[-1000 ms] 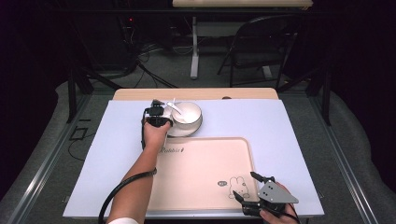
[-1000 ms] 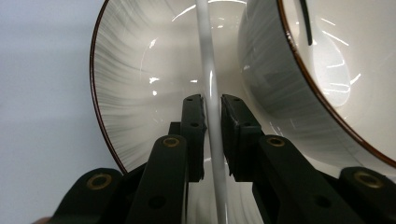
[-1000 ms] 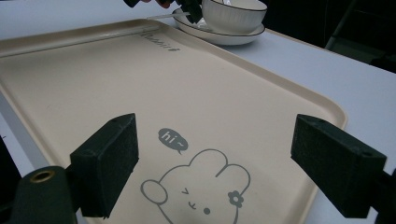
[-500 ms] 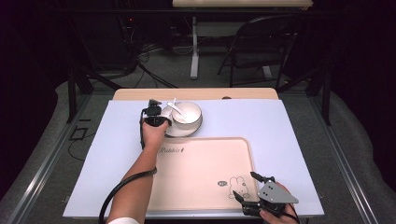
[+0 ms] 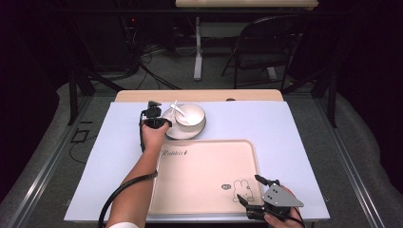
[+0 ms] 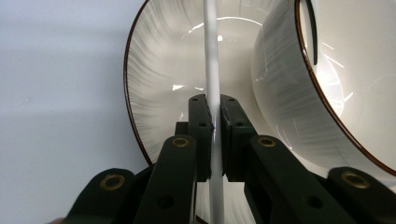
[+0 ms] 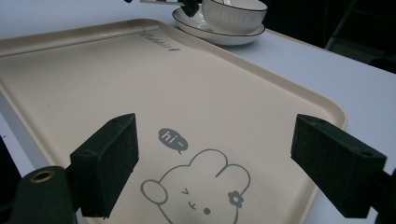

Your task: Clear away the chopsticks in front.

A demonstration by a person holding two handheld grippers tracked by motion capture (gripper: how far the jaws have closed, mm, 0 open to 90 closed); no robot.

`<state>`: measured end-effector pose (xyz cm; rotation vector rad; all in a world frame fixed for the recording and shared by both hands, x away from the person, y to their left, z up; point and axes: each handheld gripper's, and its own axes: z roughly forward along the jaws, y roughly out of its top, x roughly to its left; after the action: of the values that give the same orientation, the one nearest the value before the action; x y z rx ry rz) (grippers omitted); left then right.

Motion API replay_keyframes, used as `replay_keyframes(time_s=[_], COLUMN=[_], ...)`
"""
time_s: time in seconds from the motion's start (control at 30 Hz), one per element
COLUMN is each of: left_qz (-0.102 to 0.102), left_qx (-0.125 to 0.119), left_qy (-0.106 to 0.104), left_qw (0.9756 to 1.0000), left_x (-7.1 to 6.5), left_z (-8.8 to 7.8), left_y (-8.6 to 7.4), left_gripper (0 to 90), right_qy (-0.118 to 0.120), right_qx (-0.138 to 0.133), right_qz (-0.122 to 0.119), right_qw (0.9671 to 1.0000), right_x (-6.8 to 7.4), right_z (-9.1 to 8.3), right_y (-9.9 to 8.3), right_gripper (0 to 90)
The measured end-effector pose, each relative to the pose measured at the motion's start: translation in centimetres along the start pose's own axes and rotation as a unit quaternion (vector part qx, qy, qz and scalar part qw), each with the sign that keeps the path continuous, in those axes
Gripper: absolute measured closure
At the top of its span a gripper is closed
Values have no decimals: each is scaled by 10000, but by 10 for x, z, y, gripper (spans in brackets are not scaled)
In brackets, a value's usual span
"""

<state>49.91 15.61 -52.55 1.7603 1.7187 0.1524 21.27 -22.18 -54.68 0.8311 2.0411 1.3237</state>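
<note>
Left tongs clamped on thin white spoon handle over white dark-rimmed ceramic plate; right tongs wide open above beige plastic tray.

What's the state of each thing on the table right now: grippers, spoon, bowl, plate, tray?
Left gripper: shut on the white spoon's handle.
Right gripper: open, nothing between the jaws, over the tray's rabbit corner.
White ceramic spoon: gripped by its handle, over the plate beside the bowl.
White bowl with dark rim: upright on the plate.
White ribbed plate with dark rim: flat on the table, beyond the tray.
Beige rectangular tray: flat, bare.
</note>
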Motion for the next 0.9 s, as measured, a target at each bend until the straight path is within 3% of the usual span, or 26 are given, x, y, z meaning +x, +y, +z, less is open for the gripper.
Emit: replay_keyframes(time_s=[0.9], left_qz=[-151], left_qx=[-296], left_qy=[72], left_qw=[9994], left_x=[15], left_z=[-38], left_y=[6], left_gripper=[845], right_qy=[-1], right_qx=[19], right_qz=[32], right_qw=[10000], right_x=[1], right_z=[1], right_y=[0], right_gripper=[144])
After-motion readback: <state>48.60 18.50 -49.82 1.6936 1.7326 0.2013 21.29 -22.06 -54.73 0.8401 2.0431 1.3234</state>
